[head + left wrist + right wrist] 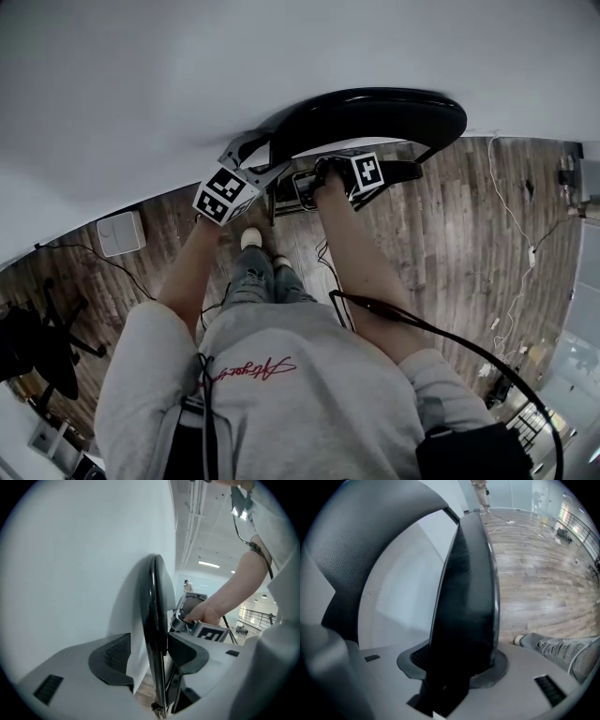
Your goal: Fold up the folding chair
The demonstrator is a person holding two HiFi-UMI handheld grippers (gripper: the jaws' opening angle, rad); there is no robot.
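The black folding chair point(375, 112) stands folded flat against the white wall. In the head view my left gripper point(251, 167) is at the chair's left end and my right gripper point(330, 169) at its underside. In the left gripper view the chair's thin edge point(155, 620) runs up between the jaws of the left gripper point(152, 656). The left pad point(115, 654) stands clear of it and the right pad point(187, 651) lies close beside it. In the right gripper view a thick black part of the chair point(464, 611) fills most of the gap of the right gripper point(457, 665), with a strip of the left pad point(416, 657) showing bare.
The white wall point(187, 75) is right behind the chair. Wooden floor point(450, 225) lies below, with white cables point(525, 253) at the right and a white box point(122, 232) at the left. The person's shoes point(251, 239) stand just under the chair. A black stand point(47, 342) is at the far left.
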